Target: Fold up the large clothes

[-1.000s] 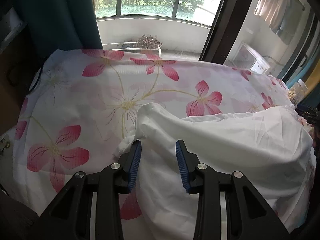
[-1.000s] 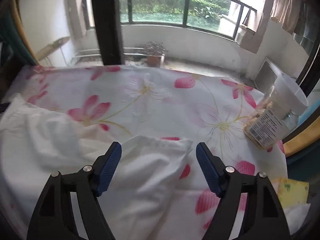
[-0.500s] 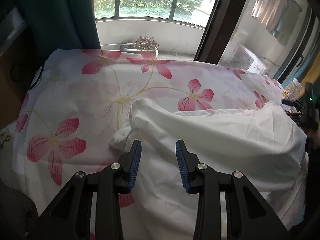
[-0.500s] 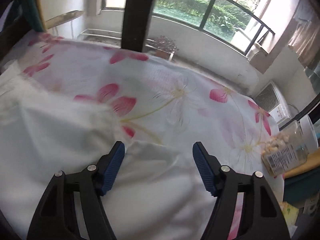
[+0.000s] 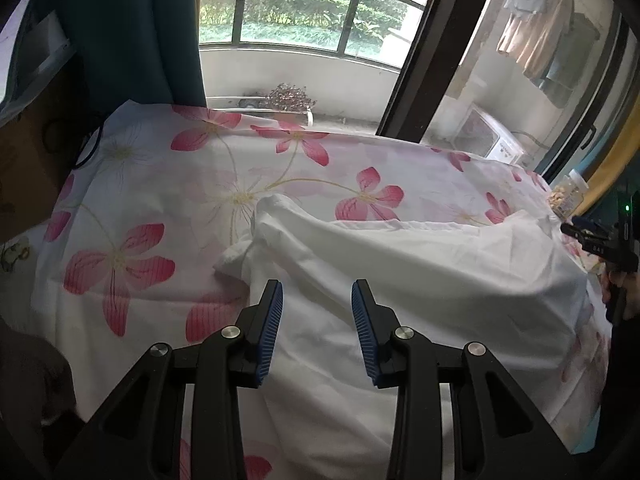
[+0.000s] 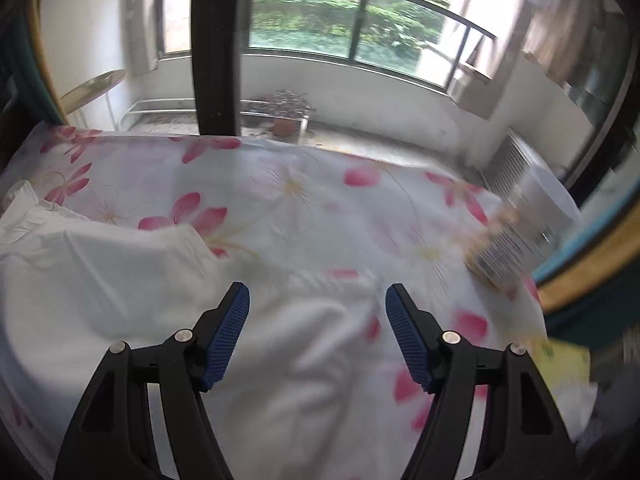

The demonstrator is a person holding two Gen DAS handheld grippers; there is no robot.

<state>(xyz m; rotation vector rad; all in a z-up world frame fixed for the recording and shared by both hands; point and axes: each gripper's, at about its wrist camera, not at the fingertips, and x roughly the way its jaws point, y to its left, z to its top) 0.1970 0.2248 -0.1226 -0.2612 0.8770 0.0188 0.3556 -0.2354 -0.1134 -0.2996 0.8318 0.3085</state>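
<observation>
The floral sheet [image 5: 168, 216], white with pink blossoms, spreads out beyond and to both sides of my fingers, reaching to the window side ahead. On it lies the white garment [image 5: 420, 280], rumpled and partly folded. In the left wrist view its long axis runs crosswise, from just ahead of my left fingertips away to their right, where my right gripper [image 5: 588, 236] shows at its far end. One bunched corner of it points up and away, just ahead of my left fingers.

My left gripper [image 5: 316, 304] hangs over the garment's near left part, its blue pads [image 5: 272, 328] parted with nothing pinched between them; the cloth lies below the gap.

In the right wrist view, which is blurred, my right gripper [image 6: 318, 304] stands spread wide over the garment's [image 6: 120, 280] right end, a soft fold of it below the gap, nothing gripped.

A clear jar [image 6: 516, 236] with a label stands on the sheet, ahead and right of my right fingers.
</observation>
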